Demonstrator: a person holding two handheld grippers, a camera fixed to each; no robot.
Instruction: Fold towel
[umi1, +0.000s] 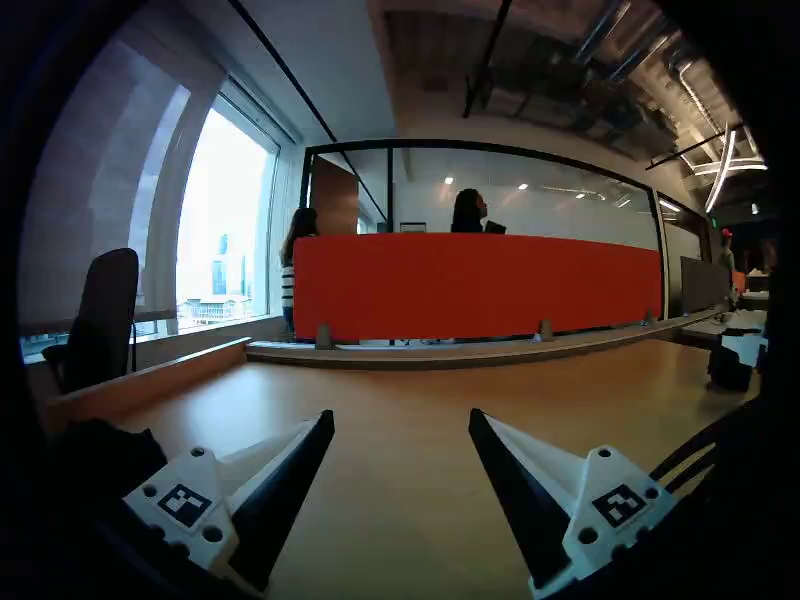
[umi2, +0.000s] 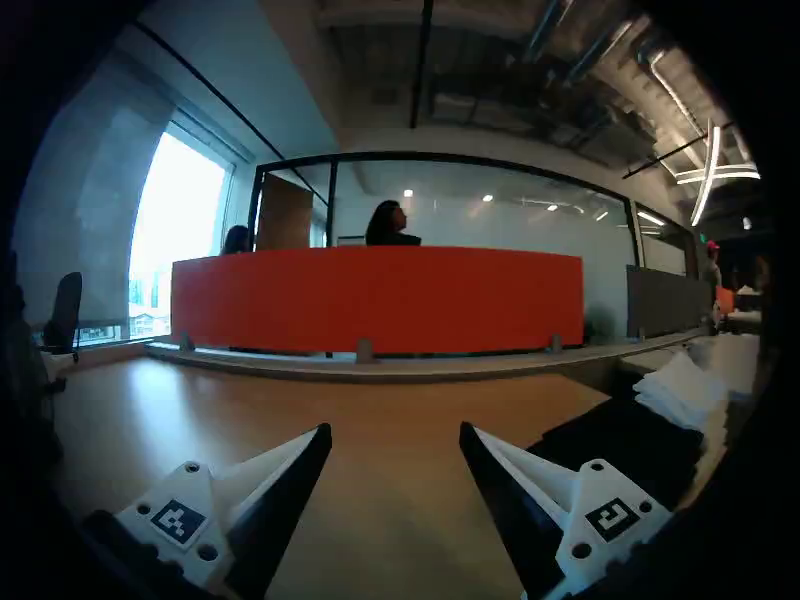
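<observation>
In the left gripper view my left gripper (umi1: 400, 415) stands open just above the bare wooden table (umi1: 400, 400), nothing between its black-tipped fingers (umi1: 300, 460). In the right gripper view my right gripper (umi2: 395, 428) is open too, low over the same table (umi2: 330, 410). A stack of folded white towels (umi2: 690, 395) lies at the right, resting on dark cloth (umi2: 620, 440) just beyond my right finger. In the left gripper view a white folded item on a dark object (umi1: 735, 360) sits at the far right edge.
An orange divider panel (umi1: 470, 285) runs along the table's far edge, also orange divider panel (umi2: 380, 300). People stand behind it. A black office chair (umi1: 100, 320) is at the left by the window (umi1: 225, 230). A dark shape (umi1: 100, 455) lies near my left finger.
</observation>
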